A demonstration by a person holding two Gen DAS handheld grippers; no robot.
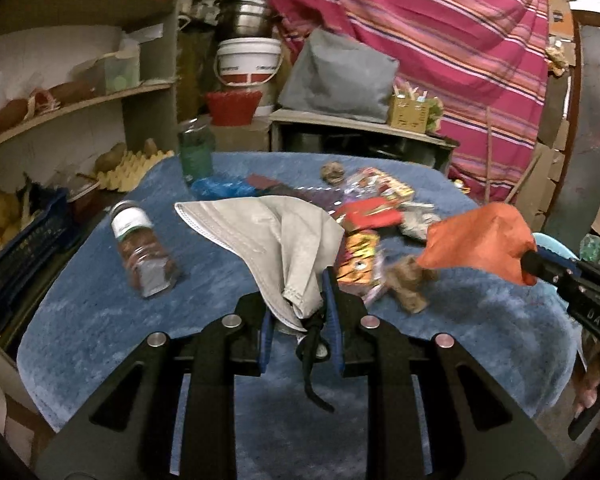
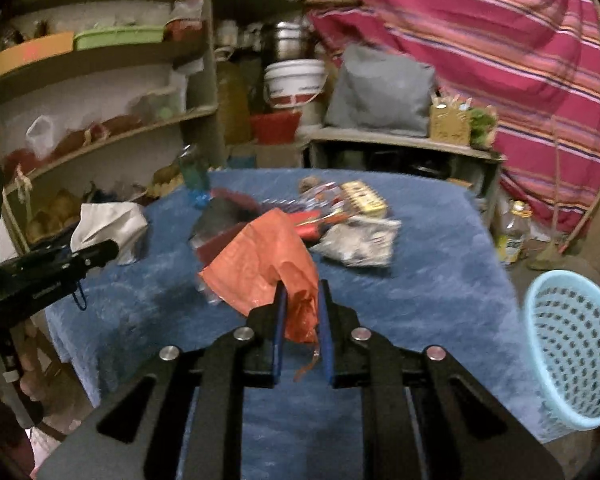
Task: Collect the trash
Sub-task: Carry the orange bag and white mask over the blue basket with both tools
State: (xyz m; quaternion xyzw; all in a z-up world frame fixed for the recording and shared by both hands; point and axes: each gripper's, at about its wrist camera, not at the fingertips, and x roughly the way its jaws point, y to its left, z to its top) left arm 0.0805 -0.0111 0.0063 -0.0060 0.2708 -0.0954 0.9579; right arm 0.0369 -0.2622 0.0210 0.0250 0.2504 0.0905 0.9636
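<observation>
My left gripper (image 1: 296,300) is shut on a grey-white face mask (image 1: 272,232), which is lifted above the blue cloth-covered table (image 1: 140,320); its black strap dangles between the fingers. My right gripper (image 2: 302,292) is shut on a crumpled orange plastic bag (image 2: 260,264), also held off the table. Each wrist view shows the other gripper: the right gripper (image 1: 540,266) with the orange bag (image 1: 480,236), the left gripper (image 2: 100,254) with the mask (image 2: 108,222). A pile of wrappers (image 1: 368,216), a crumpled paper (image 2: 360,240) and a brown wad (image 1: 410,280) lie mid-table.
A light blue perforated basket (image 2: 572,352) stands off the table's right edge. A spice jar (image 1: 144,252) lies on its side at the left, with a green glass (image 1: 196,152) behind it. Cluttered shelves (image 1: 80,108) and a dark blue crate (image 1: 28,256) border the left.
</observation>
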